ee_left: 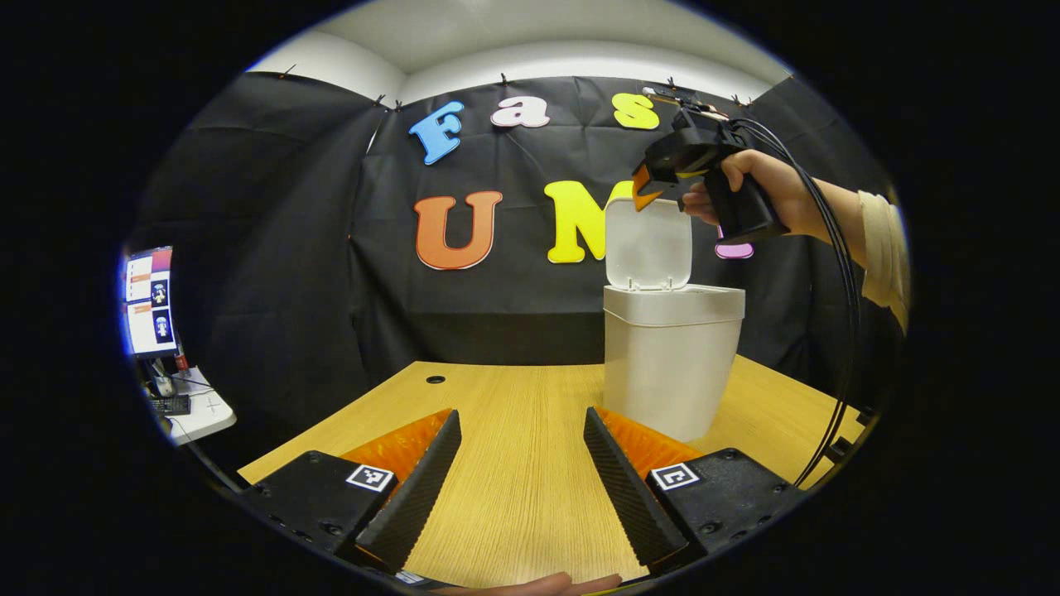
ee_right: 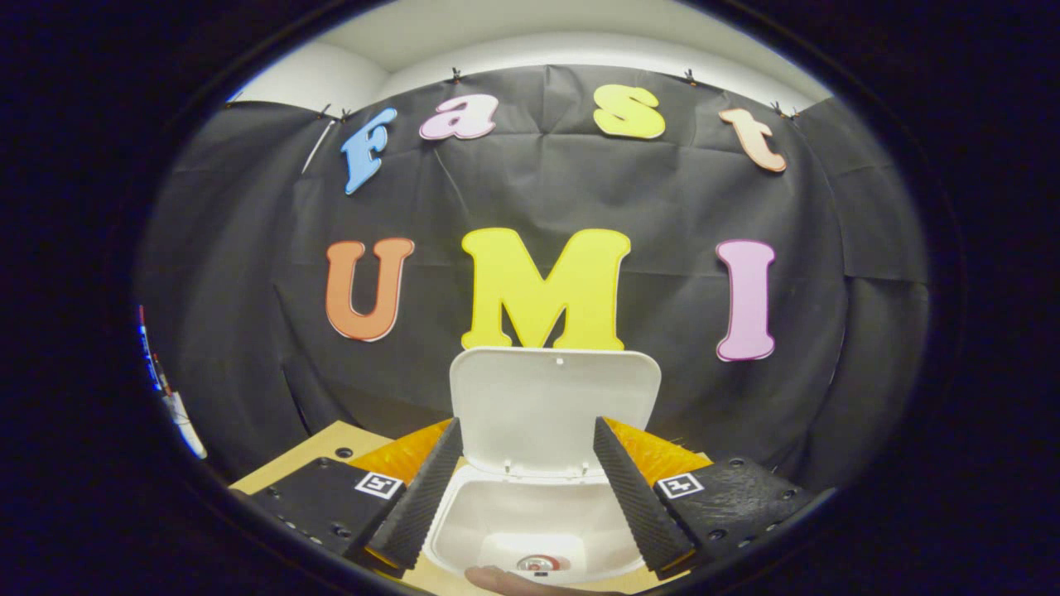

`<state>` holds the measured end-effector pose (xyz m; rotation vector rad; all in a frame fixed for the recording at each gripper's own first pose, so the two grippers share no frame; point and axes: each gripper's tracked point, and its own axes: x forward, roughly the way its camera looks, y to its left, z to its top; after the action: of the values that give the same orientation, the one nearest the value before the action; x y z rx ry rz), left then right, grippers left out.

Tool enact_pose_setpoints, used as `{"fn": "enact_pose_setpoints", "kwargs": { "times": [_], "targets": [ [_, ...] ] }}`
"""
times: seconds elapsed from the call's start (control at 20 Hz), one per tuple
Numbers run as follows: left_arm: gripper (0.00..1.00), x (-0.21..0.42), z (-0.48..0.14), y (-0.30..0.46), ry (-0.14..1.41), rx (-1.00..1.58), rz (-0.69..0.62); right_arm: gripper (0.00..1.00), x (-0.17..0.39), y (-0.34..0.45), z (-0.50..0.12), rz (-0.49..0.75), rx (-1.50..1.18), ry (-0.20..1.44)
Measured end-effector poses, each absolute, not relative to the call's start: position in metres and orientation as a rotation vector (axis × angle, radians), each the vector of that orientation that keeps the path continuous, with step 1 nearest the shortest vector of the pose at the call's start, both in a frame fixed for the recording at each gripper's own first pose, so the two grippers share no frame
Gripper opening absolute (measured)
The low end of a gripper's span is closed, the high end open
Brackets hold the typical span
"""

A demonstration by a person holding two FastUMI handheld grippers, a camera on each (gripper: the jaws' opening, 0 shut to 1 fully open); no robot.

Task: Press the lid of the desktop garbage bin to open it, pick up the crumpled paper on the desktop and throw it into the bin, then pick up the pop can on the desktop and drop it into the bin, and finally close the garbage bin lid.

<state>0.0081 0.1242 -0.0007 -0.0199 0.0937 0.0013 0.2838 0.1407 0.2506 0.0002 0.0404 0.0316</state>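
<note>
The white plastic desktop garbage bin point(ee_left: 671, 364) stands on the pale wooden desktop point(ee_left: 513, 480), toward its right side in the left gripper view, with its flat white hinged lid point(ee_left: 648, 244) swung upright. The right gripper point(ee_left: 654, 186), held in a person's hand point(ee_left: 758, 194), hovers just beside the lid's top edge; in its own view its fingers point(ee_right: 414, 505) are spread apart with nothing between them, looking down into the open bin. A round red and silver object that looks like the pop can point(ee_right: 542, 564) lies at the bottom inside; the crumpled paper cannot be made out there.

The left gripper point(ee_left: 522, 463) is low over the desktop, its fingers wide apart and empty.

What seems left is closing the lid. It looks light, thin and stiff, pivoting freely on its rear hinge, so it needs no grasp: a gentle push on the top edge should tip it forward. The bin itself looks light and may slide if pushed too hard.
</note>
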Motion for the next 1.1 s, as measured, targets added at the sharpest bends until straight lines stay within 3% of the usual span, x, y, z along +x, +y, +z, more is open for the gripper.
{"fn": "enact_pose_setpoints", "kwargs": {
  "times": [0.25, 0.5, 0.85, 1.05, 1.1],
  "targets": [
    [0.96, 0.01, -0.005, 0.127, 0.109, -0.036, 0.002, 0.95, 0.286, 0.162, 0.282, 0.082, 0.023, -0.072],
    [0.97, 0.01, -0.013, 0.129, 0.155, -0.086, 0.023, 0.95, 0.321, 0.144, 0.302, 0.0, 0.025, -0.093],
    [0.97, 0.011, -0.016, 0.13, 0.161, -0.07, 0.017, 0.95, 0.367, 0.117, 0.3, -0.079, 0.036, -0.052],
    [0.97, 0.013, -0.016, 0.133, 0.155, -0.061, 0.041, 0.99, 0.36, 0.116, 0.294, -0.034, 0.109, -0.019],
    [0.97, 0.013, -0.015, 0.134, 0.151, -0.057, 0.046, 0.96, 0.357, 0.116, 0.293, -0.033, 0.089, -0.014]
  ]
}}
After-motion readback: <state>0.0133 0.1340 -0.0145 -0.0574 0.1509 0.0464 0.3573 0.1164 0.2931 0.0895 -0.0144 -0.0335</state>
